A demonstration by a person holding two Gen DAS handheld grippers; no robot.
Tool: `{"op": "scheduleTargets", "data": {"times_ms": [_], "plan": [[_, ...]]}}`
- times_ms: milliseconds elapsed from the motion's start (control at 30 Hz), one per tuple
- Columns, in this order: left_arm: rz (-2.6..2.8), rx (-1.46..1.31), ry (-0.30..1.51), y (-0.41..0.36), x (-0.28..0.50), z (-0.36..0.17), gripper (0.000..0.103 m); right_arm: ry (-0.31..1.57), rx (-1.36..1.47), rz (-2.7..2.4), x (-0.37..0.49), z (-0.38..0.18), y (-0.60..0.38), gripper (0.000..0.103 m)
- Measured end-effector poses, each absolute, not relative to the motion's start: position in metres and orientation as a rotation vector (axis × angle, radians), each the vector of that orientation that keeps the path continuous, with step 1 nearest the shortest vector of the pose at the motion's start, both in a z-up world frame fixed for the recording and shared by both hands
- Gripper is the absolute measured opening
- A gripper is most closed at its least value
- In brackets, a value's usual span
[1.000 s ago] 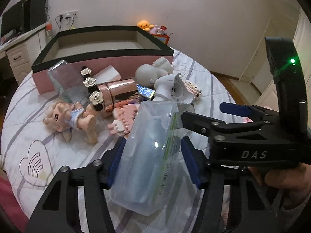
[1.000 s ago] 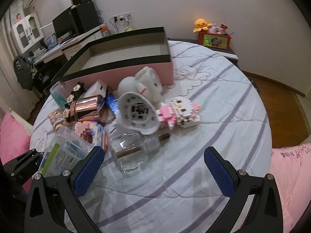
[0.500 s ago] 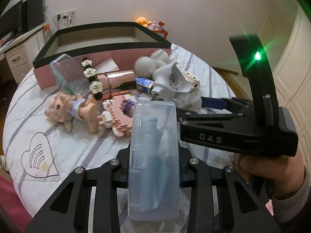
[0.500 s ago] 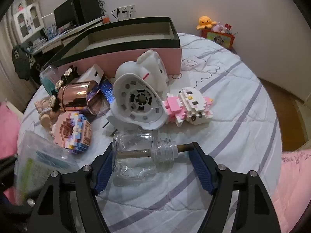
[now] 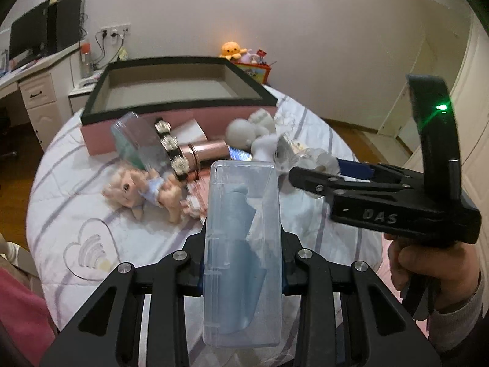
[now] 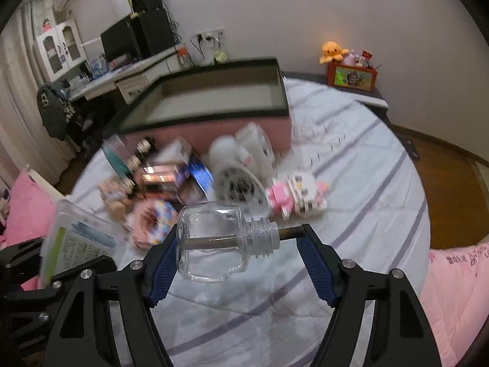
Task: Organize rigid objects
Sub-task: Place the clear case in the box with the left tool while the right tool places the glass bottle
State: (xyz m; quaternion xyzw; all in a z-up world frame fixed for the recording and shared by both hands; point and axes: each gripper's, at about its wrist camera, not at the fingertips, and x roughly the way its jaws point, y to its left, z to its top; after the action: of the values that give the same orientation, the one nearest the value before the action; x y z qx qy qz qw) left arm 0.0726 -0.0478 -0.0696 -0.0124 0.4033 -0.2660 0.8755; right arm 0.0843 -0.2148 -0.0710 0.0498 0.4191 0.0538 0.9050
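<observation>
The open box (image 6: 214, 122) sits at the far side of the bed (image 6: 366, 183). Against its near wall lies a heap: a doll (image 5: 137, 186) toward the box's left end, a metal cup (image 5: 207, 151) nearer its middle, a block figure (image 6: 296, 195) off its right corner. Nearer than the heap, a plastic case (image 5: 243, 244) and a glass bottle (image 6: 214, 241) are lifted above the bed.
</observation>
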Motion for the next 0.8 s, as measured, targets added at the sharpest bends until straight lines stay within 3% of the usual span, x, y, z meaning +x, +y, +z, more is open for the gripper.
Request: {"op": "scheduleTargets", "data": {"times_ms": [367, 800], "plan": [[-0.415, -0.017, 0.681, -0.021, 0.143, -0.006, 0.033, 0.701, 0.03, 0.145, 0.152, -0.003, -0.204, 0.075], [-0.258, 0.003, 0.693, -0.016, 0.264, -0.013, 0.033, 0.762, 0.043, 0.155, 0.258, -0.033, -0.191, 0.075]]}}
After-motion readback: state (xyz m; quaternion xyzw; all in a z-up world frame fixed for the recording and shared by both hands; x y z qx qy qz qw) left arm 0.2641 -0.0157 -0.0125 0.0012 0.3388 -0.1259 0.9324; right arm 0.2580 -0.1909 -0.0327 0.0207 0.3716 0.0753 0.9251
